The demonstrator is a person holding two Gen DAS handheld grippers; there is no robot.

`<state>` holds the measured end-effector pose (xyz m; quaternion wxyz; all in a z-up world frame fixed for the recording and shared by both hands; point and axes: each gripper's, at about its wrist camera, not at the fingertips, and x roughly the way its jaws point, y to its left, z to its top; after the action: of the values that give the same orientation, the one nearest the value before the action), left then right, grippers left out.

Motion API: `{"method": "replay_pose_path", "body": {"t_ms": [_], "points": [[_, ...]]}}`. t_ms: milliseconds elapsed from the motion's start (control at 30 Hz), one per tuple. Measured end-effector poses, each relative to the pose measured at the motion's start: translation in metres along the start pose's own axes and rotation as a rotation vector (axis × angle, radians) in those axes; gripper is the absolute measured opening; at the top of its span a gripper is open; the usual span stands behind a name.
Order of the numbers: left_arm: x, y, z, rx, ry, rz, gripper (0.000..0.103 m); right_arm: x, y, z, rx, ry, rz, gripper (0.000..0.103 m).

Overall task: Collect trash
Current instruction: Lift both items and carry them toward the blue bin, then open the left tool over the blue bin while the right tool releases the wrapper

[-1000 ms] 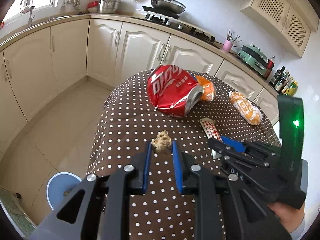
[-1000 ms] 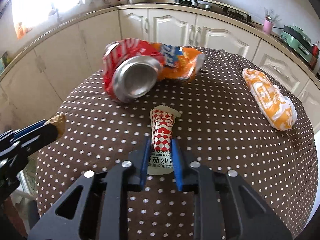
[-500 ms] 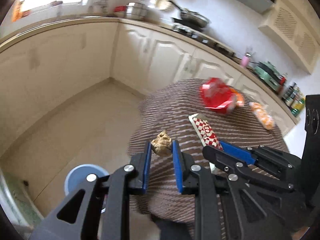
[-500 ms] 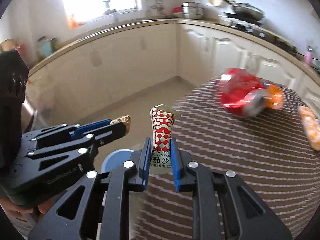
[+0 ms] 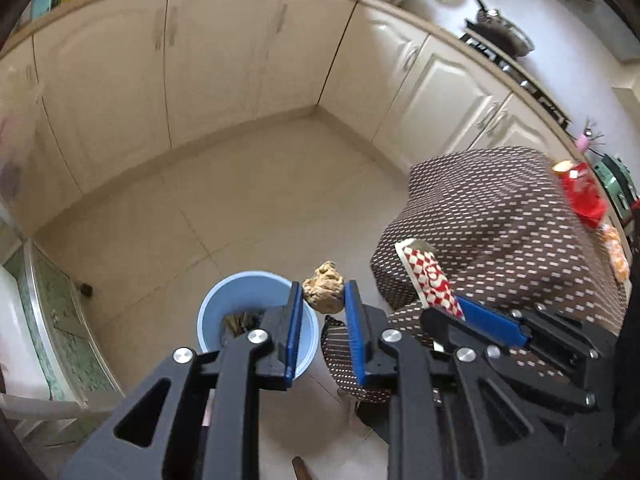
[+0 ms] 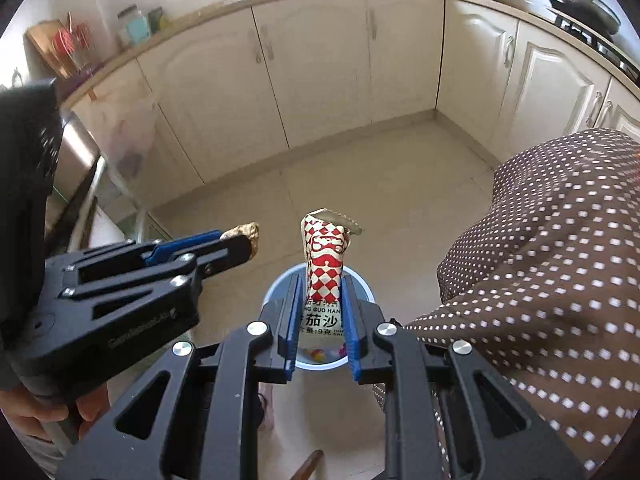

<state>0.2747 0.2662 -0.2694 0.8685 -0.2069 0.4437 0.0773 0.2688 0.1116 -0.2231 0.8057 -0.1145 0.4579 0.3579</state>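
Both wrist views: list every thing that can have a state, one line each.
left gripper: shut on brown crumpled scrap, off the table
right gripper: shut on red-checked sachet, upright over bin
blue bin: open-topped, holds trash
red can: crushed, lying on table

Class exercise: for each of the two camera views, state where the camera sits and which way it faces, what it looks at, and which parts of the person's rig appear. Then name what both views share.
Left wrist: sits on the left gripper, looks down past the brown crumpled scrap at the floor; the right gripper shows beside it.
Right wrist: sits on the right gripper, looks down over the ketchup sachet; the left gripper and a hand show.
Shared: blue bin, spotted tablecloth.
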Motion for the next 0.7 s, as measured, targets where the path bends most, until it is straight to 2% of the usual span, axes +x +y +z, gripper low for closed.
{"method": "replay_pose_path", "body": {"t_ms": [200, 367, 700], "points": [[0.032, 0.016, 0.01, -0.042, 0.036, 0.01, 0.022, 0.033, -0.001, 0.0, 0.021, 0.044, -0.005, 0.018], [0.041, 0.027, 0.009, -0.066, 0.048, 0.016, 0.037, 0.05, -0.003, 0.0, 0.028, 0.069, 0.003, 0.018], [0.035, 0.057, 0.003, -0.131, 0.04, 0.036, 0.041, 0.069, 0.008, 0.005, 0.01, 0.091, 0.022, 0.019]]}}
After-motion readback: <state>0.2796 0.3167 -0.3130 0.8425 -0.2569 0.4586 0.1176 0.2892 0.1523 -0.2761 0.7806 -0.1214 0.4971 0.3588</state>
